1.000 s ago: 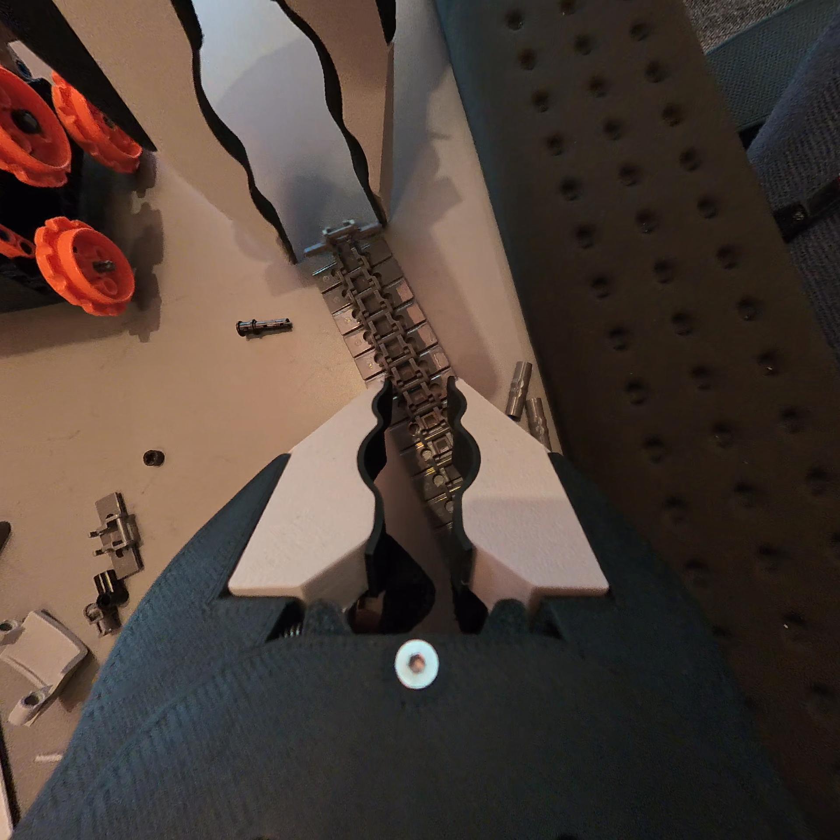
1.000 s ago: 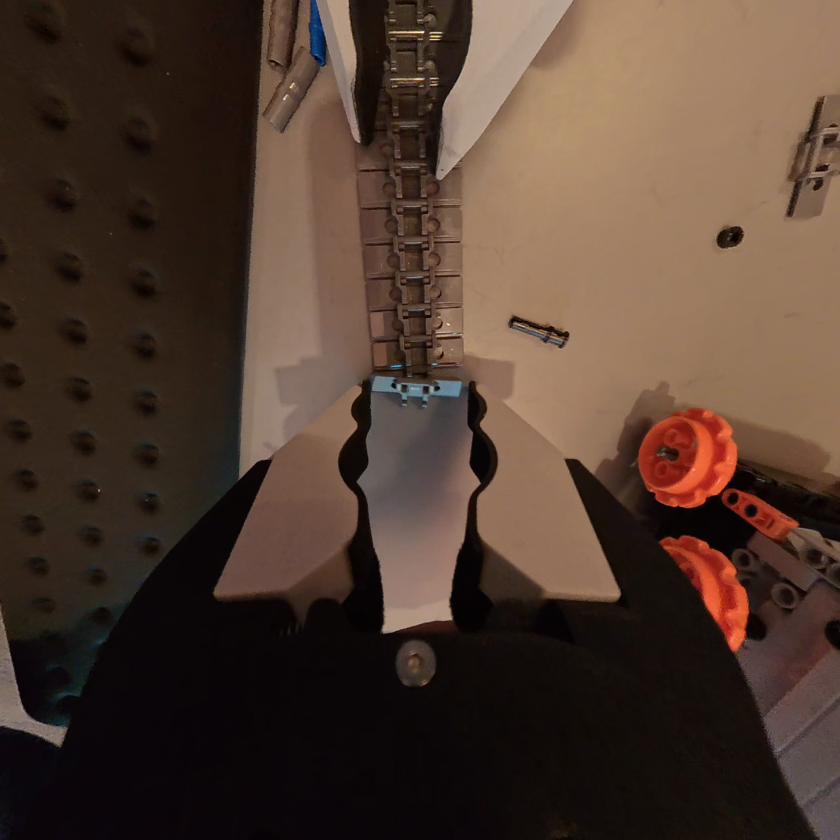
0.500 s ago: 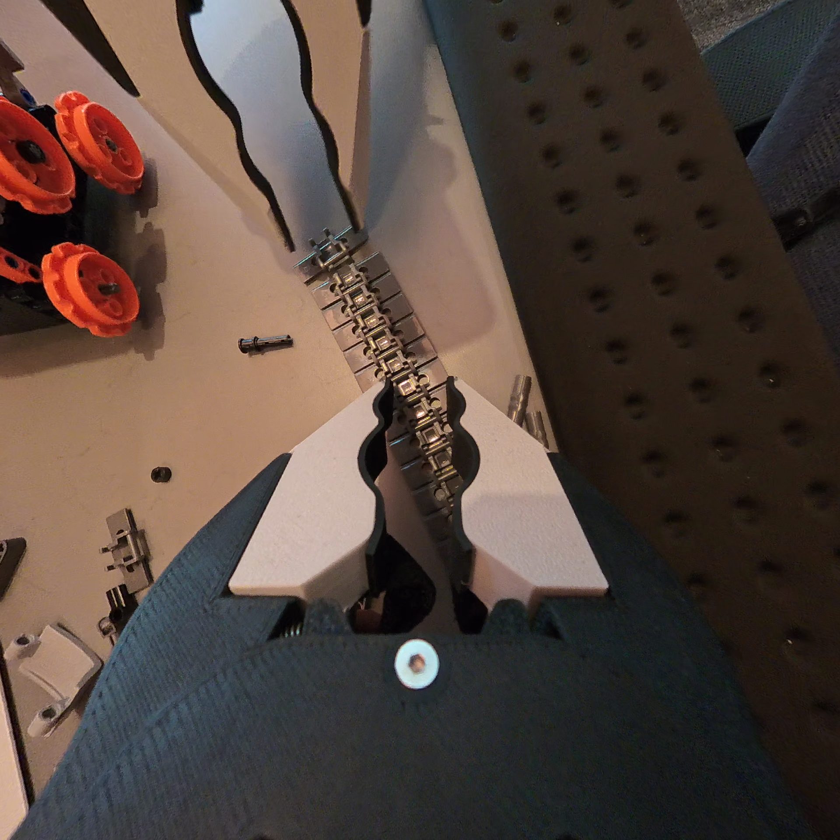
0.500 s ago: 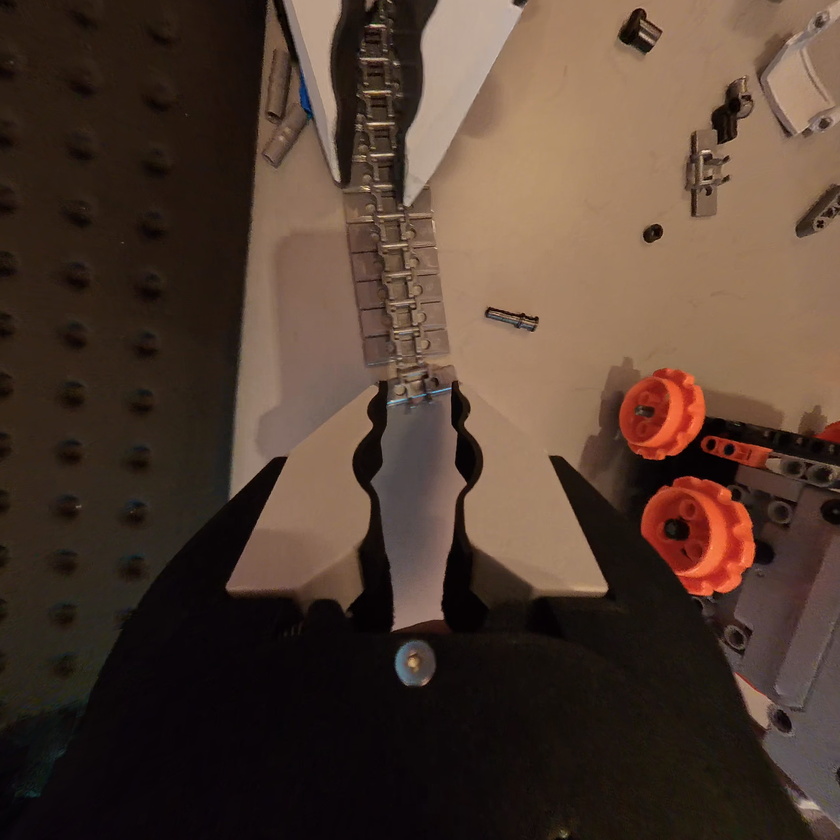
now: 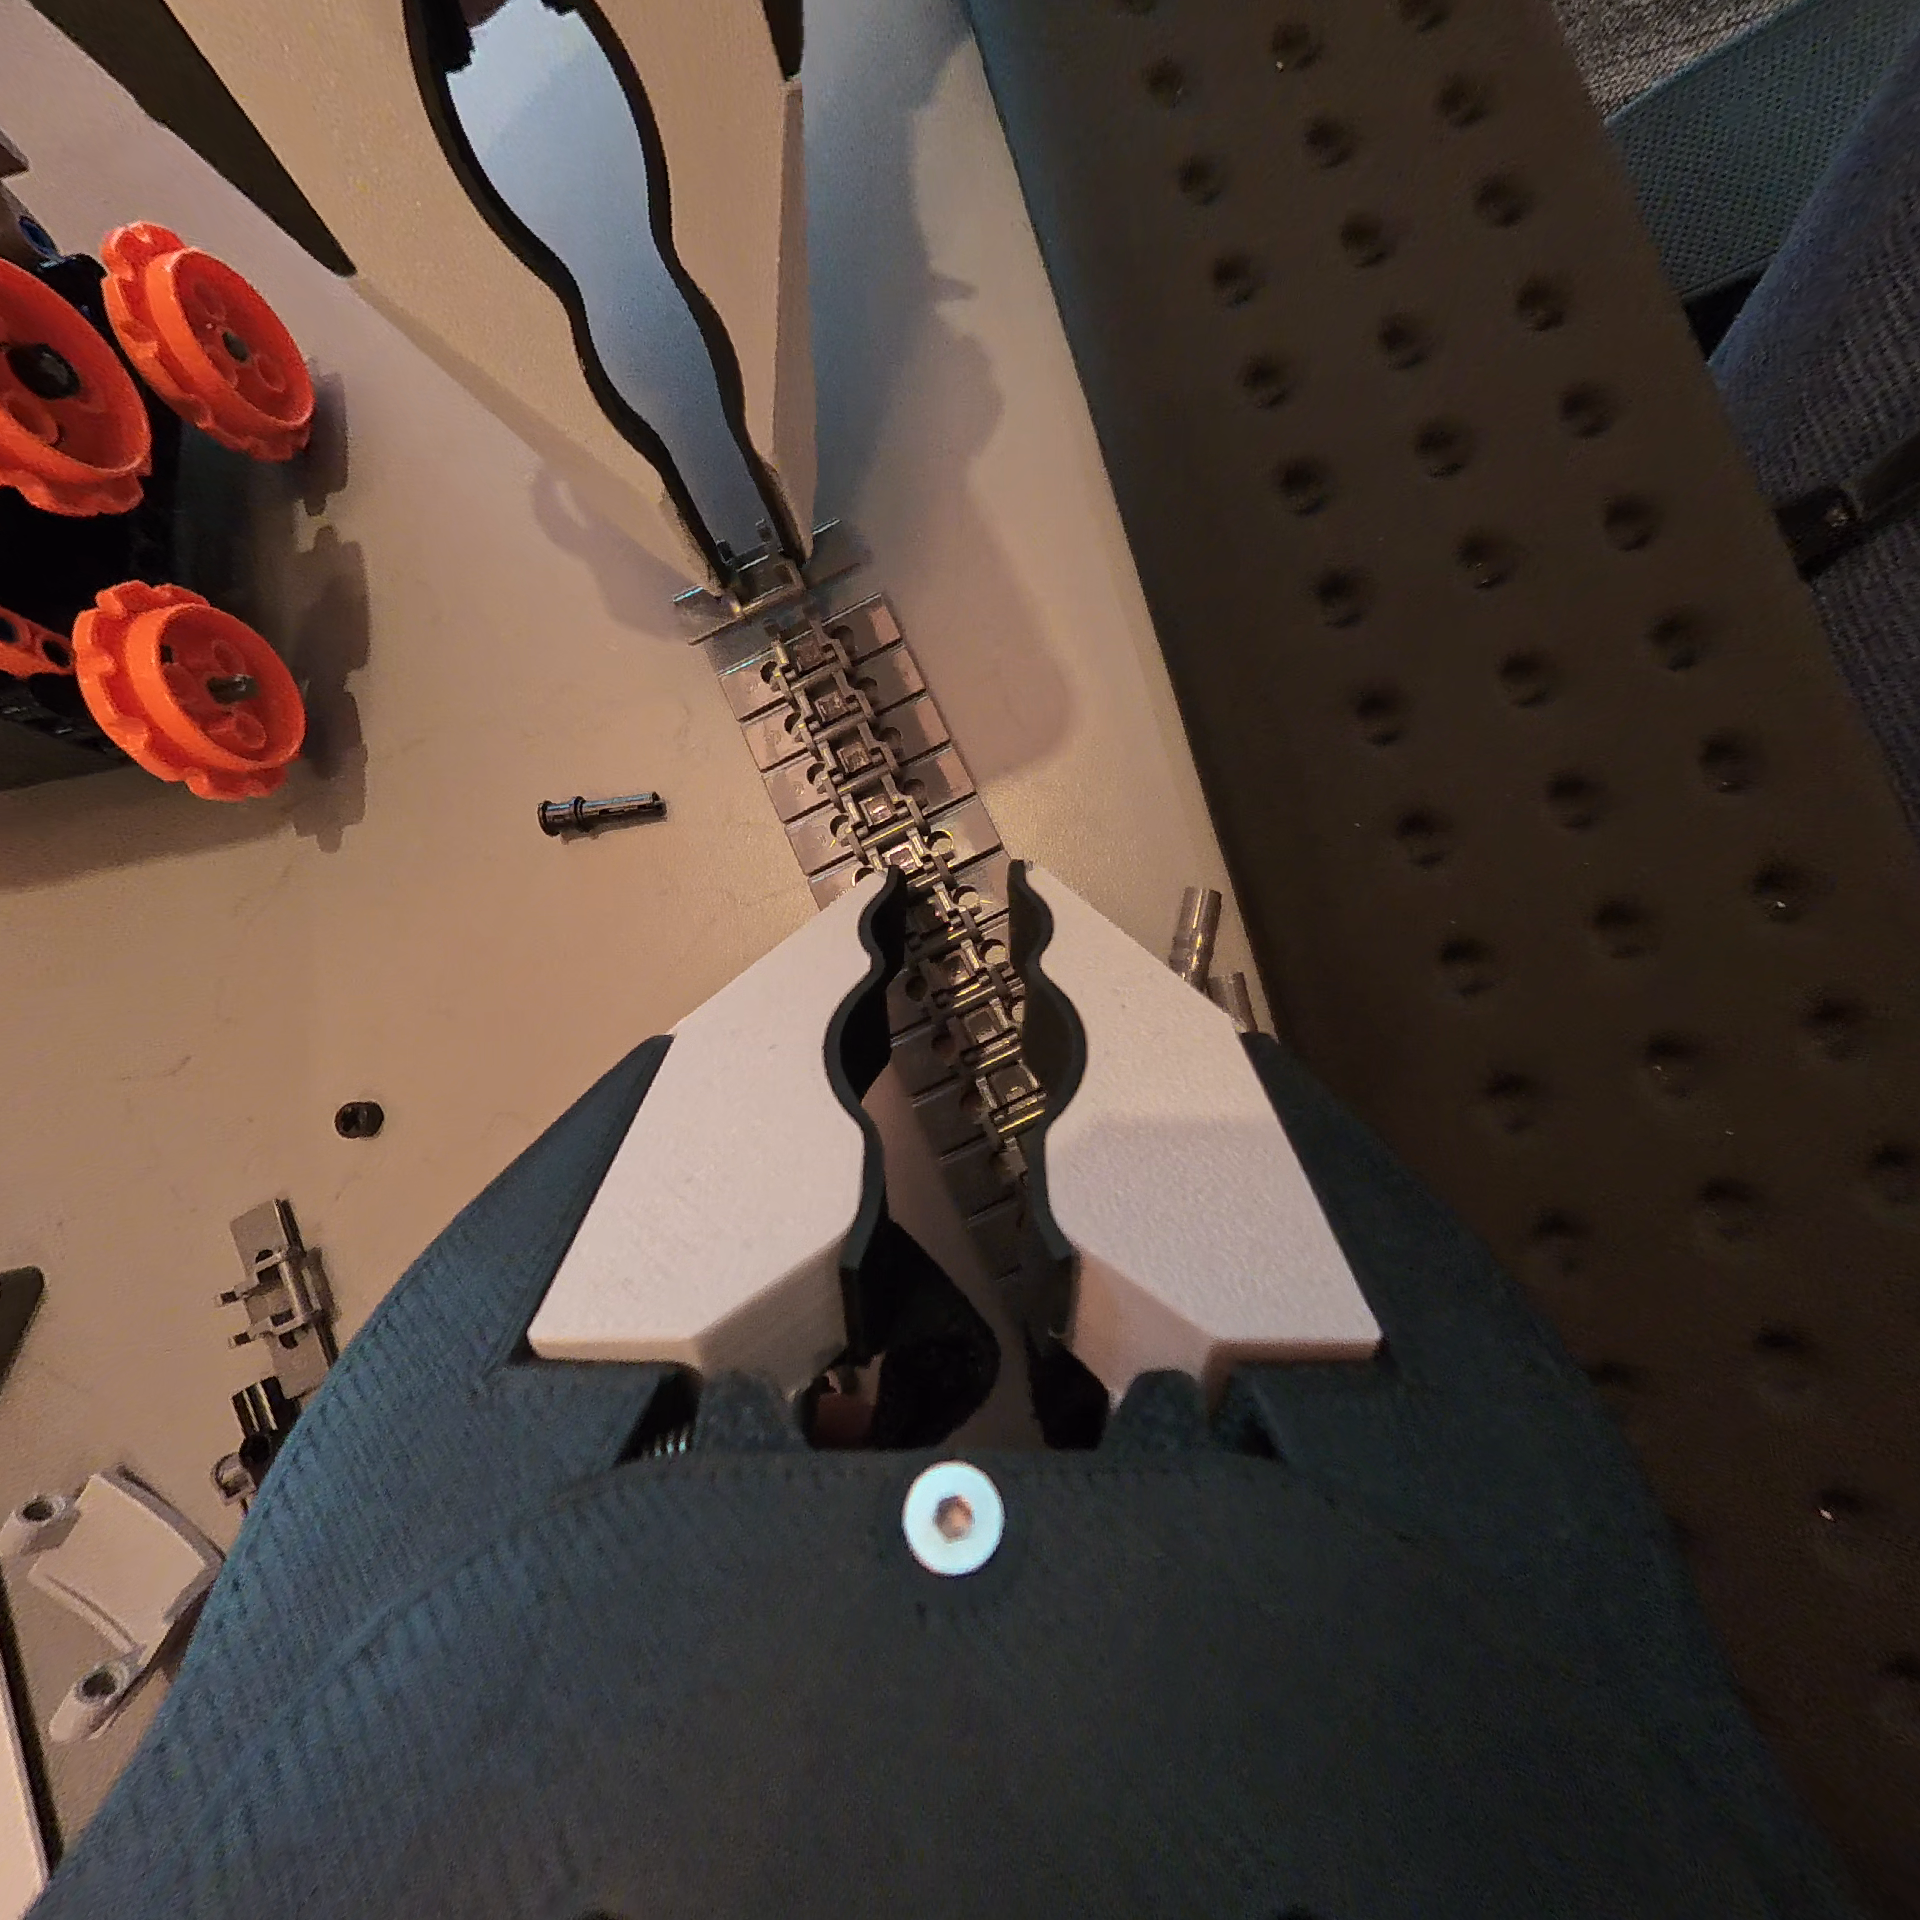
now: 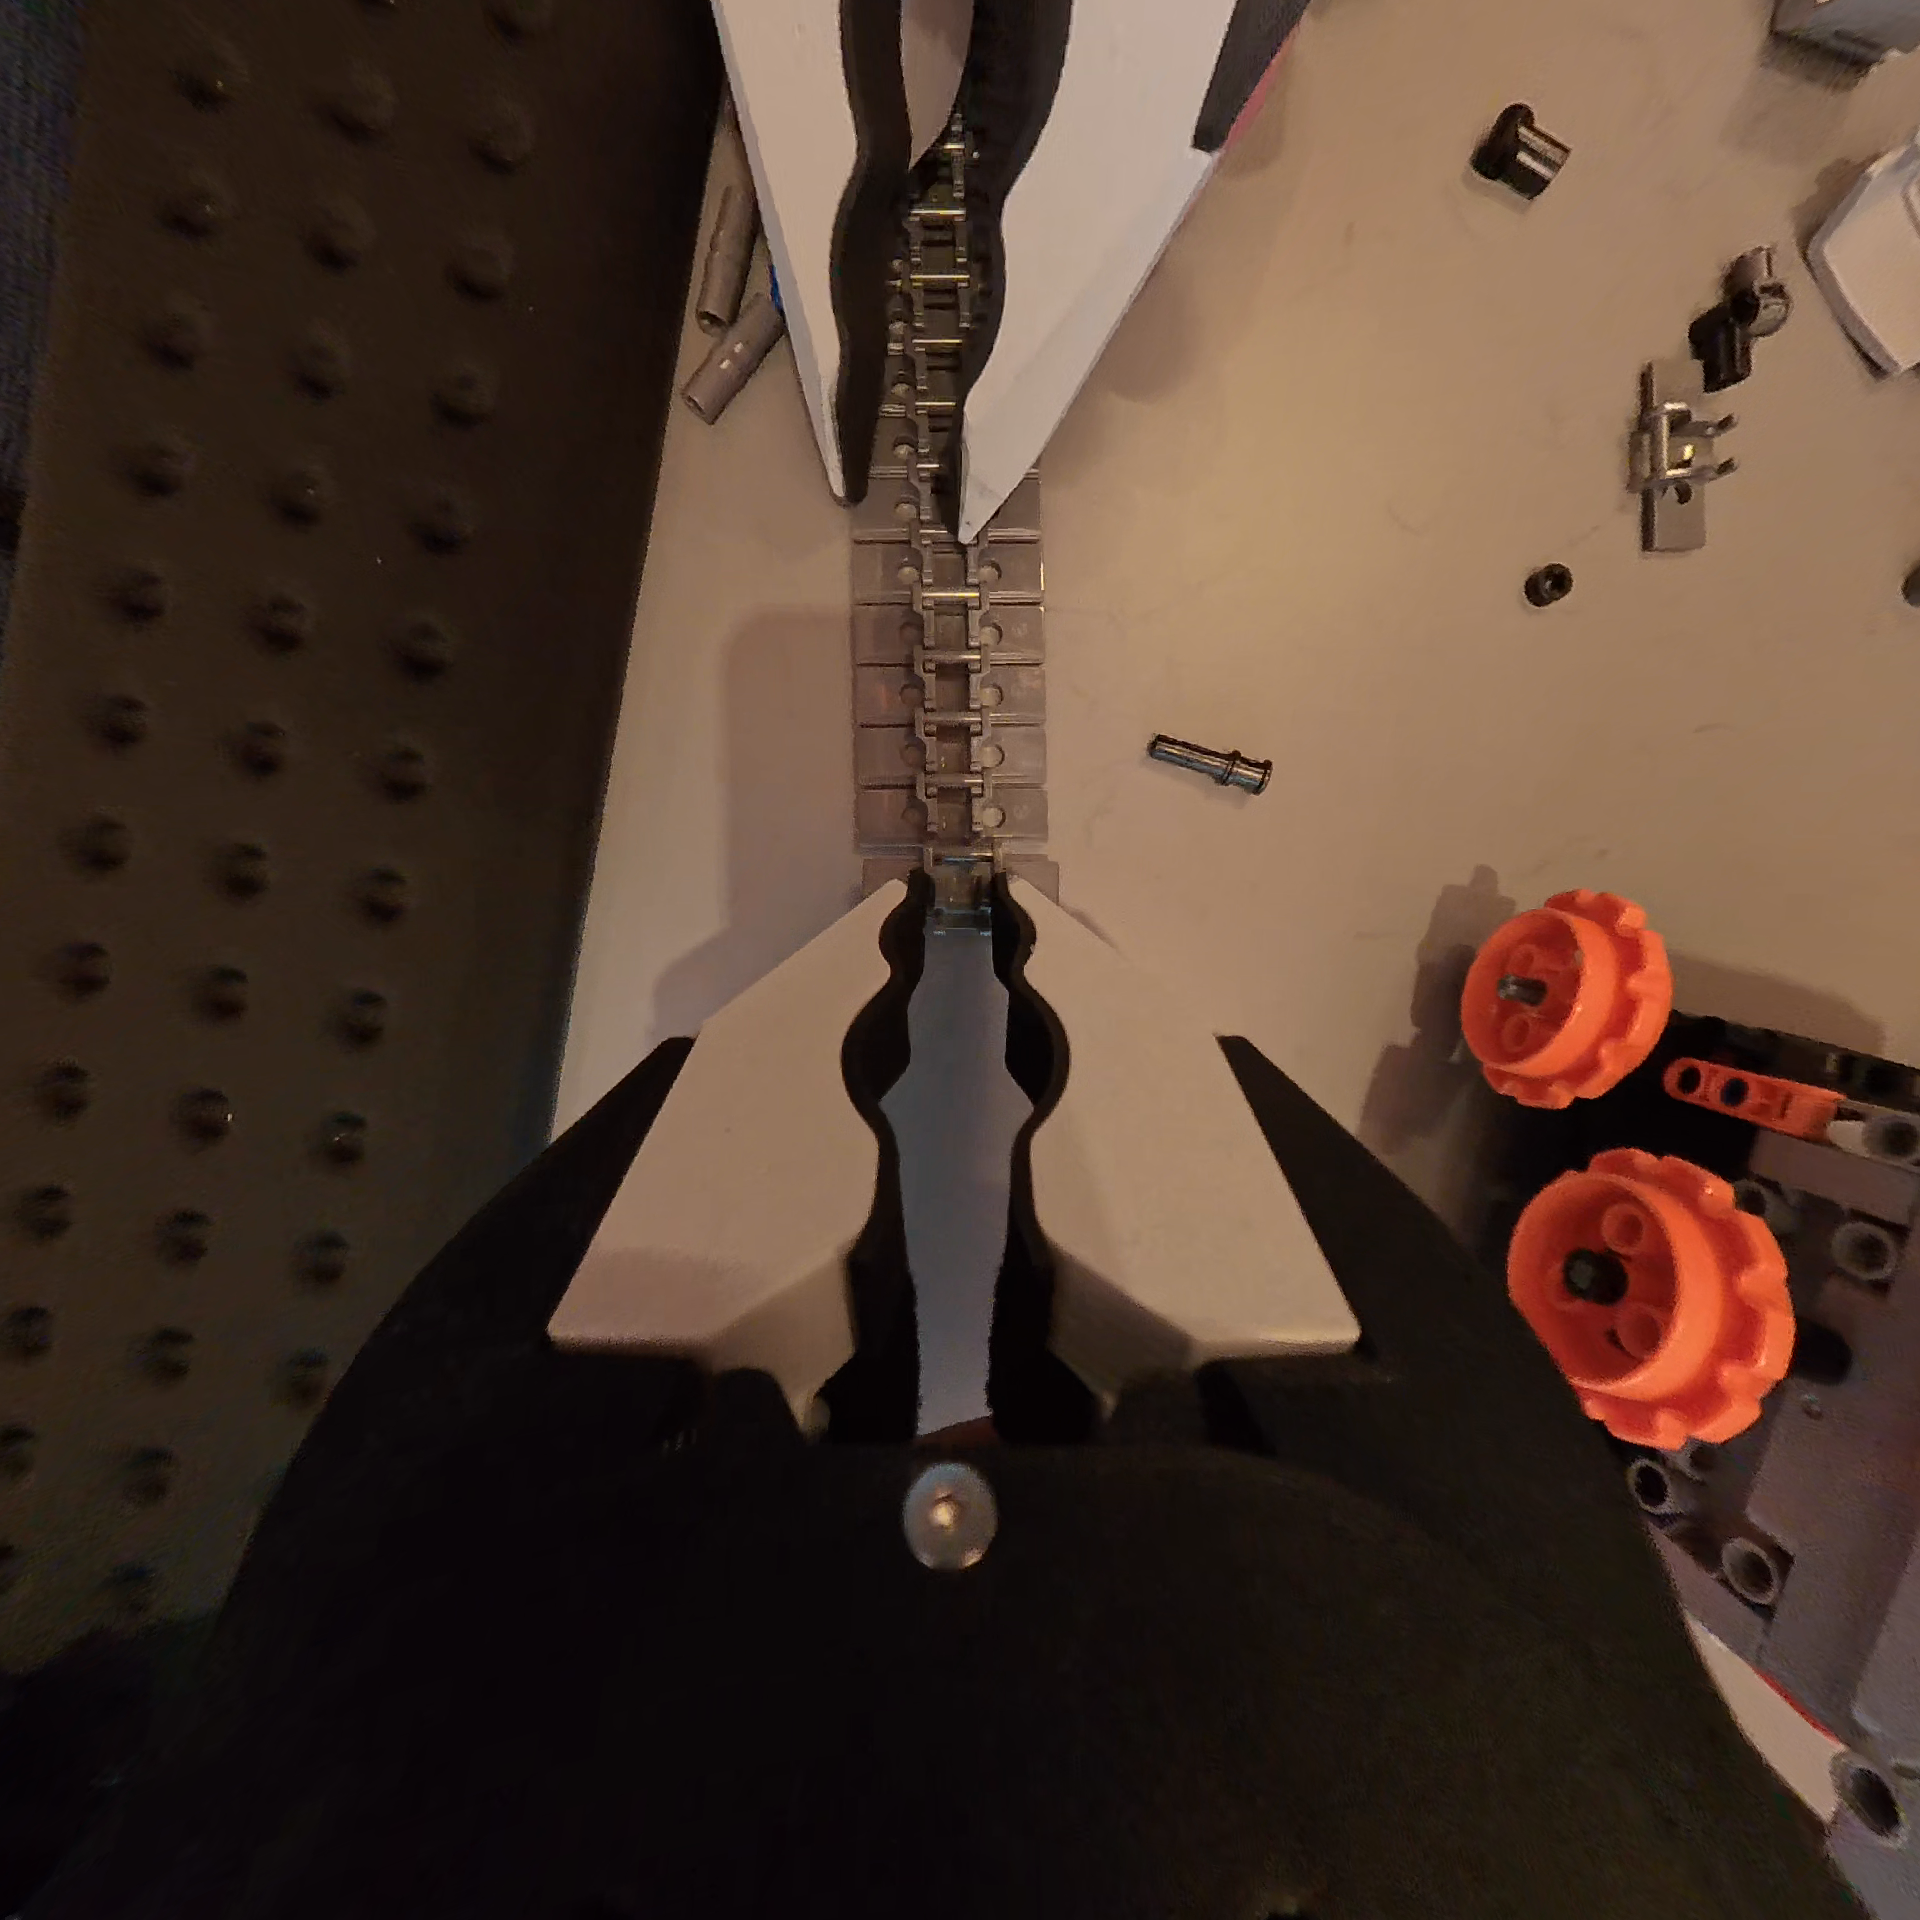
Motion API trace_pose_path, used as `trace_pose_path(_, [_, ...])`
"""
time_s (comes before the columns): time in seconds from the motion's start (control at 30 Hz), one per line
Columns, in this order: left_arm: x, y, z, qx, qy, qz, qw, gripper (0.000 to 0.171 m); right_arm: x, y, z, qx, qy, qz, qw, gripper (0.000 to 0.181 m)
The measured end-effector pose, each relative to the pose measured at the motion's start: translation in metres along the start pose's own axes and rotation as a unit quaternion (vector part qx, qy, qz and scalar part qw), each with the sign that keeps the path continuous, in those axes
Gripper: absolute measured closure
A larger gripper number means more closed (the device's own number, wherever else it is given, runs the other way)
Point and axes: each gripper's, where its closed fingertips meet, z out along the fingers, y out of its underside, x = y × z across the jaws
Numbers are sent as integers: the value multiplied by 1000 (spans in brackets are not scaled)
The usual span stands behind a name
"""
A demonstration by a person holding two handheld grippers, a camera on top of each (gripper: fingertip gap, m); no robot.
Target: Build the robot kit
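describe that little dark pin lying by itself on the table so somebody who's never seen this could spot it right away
On the pale table, find the grey track chain stretched between the two grippers. The dark pin lies alone on bare surface between that chain and the orange wheels. It is a slim rod with a collar near one end.

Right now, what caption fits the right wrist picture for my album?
Two grippers, right and left, pinch the ends of a grey track near orange wheels.

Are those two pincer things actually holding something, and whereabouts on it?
Both hold one grey track chain lying along the table. The right tool pinches its end link; the left tool is closed over the other stretch, farther along.
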Motion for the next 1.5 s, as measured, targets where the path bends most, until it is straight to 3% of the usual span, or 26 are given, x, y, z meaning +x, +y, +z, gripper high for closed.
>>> trace_pose_path(0.4, [0, 0, 0, 1, 1, 0, 1000, 153, -2, 1, 7, -27, -12, -9, 1000, 171])
trace_pose_path(0.53, [1, 0, 0, -2, 1, 3, 1000, 153, 0, 0, 3, -24, -2, -8, 1000, 158])
trace_pose_path(0.57, [1, 0, 0, -1, 2, 3, 1000, 153, 2, -2, 1, -18, 5, -8, 1000, 159])
trace_pose_path(0.63, [-1, -3, -2, 7, -4, 3, 1000, 153, 5, -12, -4, 14, 23, -14, 1000, 181])
trace_pose_path(1.0, [-1, 0, 0, -9, -11, -1, 1000, 155, 0, -7, 8, 2, 19, -20, 1000, 181])
trace_pose_path(1.33, [0, 5, -6, -23, -5, -6, 1000, 151, -2, -6, 9, -72, 0, -20, 997, 181])
trace_pose_path(1.5, [5, 29, -32, -72, -5, -42, 996, 151, -3, -6, 10, -114, -19, -20, 993, 181])
